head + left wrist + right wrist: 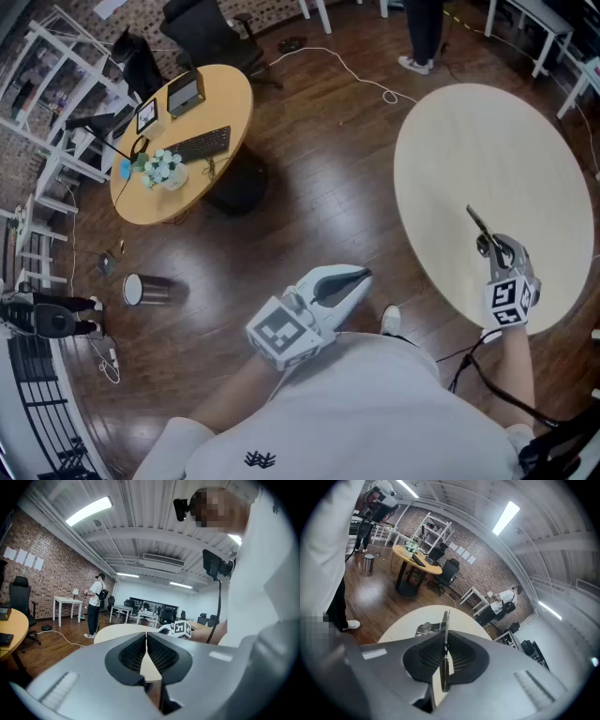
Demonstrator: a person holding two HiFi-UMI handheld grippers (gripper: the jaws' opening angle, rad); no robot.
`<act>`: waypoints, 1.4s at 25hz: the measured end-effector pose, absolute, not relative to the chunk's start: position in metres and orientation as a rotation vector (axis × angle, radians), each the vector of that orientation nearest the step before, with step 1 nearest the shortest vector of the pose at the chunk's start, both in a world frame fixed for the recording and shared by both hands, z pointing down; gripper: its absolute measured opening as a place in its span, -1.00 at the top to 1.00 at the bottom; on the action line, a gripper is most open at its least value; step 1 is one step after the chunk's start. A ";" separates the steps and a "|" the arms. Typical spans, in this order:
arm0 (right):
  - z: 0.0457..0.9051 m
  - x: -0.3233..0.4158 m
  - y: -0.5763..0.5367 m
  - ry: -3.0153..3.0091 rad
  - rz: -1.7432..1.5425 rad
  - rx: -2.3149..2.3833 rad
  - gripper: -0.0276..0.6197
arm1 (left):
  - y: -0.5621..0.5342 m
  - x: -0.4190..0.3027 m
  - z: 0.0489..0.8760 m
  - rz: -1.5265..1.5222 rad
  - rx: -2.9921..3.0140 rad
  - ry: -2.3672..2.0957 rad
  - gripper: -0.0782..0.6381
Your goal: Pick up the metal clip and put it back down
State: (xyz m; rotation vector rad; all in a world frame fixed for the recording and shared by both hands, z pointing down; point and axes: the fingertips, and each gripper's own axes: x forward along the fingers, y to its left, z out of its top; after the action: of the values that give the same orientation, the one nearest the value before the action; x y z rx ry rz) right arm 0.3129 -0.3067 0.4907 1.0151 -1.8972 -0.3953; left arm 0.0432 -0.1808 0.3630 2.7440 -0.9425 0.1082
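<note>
My right gripper (499,251) is shut on the metal clip (481,231), whose thin arm sticks out forward over the near right part of the pale round table (487,150). In the right gripper view the clip (446,620) stands edge-on between the closed jaws of the right gripper (446,638), its sprung body (425,629) to the left, the table (405,623) below it. Whether the clip touches the table I cannot tell. My left gripper (359,276) hangs shut and empty over the floor by the person's torso. In its own view the left gripper (146,637) has its jaws together.
A wooden round table (223,94) at the upper left carries a keyboard (199,144), flowers (161,169) and small screens. A black office chair (202,33) stands behind it. A metal bin (148,290) and a white cable (356,75) lie on the dark floor. A person (422,33) stands at the far side.
</note>
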 end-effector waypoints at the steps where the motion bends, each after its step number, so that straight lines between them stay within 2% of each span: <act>1: 0.480 0.303 -0.297 -1.899 -0.386 1.026 0.91 | -0.177 0.033 0.361 0.098 2.749 -0.929 0.79; 12: 0.382 0.162 -0.214 -1.965 -0.473 1.037 0.91 | -0.141 -0.071 0.364 0.038 2.767 -0.876 0.79; 18: 0.355 0.115 -0.172 -1.980 -0.501 1.042 0.91 | -0.127 -0.104 0.381 0.071 2.784 -0.848 0.79; 25: 0.332 0.080 -0.129 -1.962 -0.536 1.056 0.91 | -0.105 -0.126 0.386 0.084 2.813 -0.814 0.81; 35: 0.336 0.091 -0.111 -1.958 -0.500 1.093 0.91 | -0.094 -0.113 0.388 0.039 2.802 -0.747 0.80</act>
State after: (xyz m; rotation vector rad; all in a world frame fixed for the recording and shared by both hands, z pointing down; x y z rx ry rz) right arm 0.0910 -0.1109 0.3364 1.0931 -1.9577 -0.5000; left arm -0.1132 -0.0942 0.3884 2.8019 -0.7466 0.0387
